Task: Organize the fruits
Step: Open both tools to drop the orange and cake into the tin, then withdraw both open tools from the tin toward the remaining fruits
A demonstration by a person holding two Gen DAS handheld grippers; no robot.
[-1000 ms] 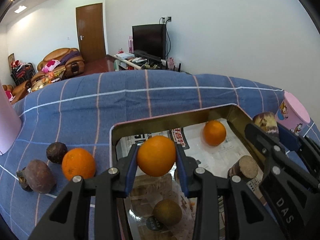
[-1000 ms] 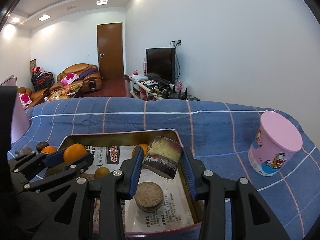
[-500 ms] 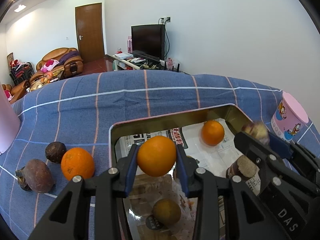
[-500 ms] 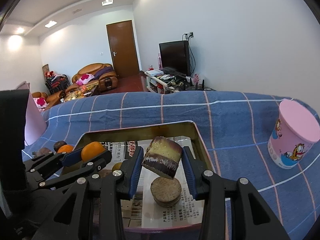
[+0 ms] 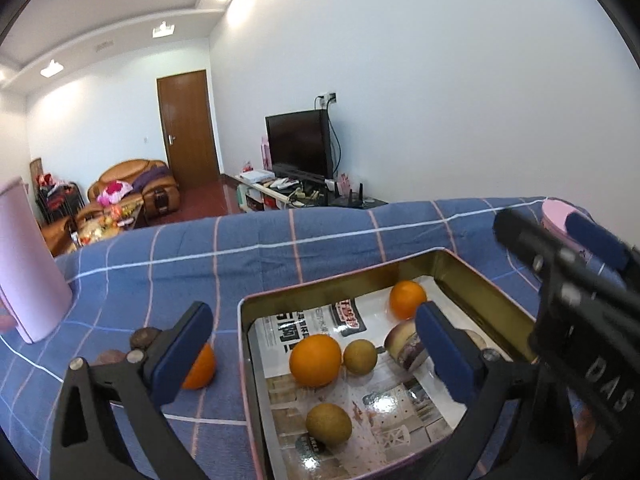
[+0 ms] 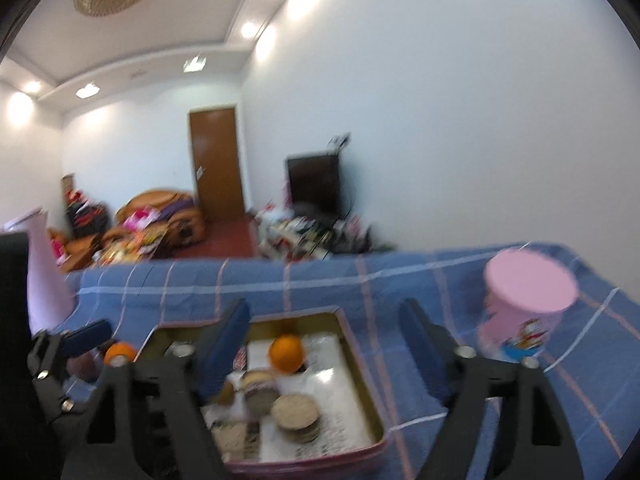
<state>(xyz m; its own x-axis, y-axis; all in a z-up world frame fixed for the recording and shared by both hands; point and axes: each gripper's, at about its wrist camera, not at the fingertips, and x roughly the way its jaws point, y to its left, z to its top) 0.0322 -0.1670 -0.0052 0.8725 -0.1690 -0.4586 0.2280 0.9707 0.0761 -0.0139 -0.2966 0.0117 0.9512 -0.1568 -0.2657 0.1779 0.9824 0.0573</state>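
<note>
- Fingers of left gripper: spread apart, grasping nothing, above metal tin.
- Fingers of right gripper: spread apart, grasping nothing; view blurred.
- Metal tin, newspaper-lined, on blue checked cloth, contains 2 oranges, 2 brown round fruits, 1 purple cut chunk, 1 round cut piece.
- Outside tin, left: 1 orange, 2 dark fruits.
- Pink cup: right of tin, on the cloth.
</note>
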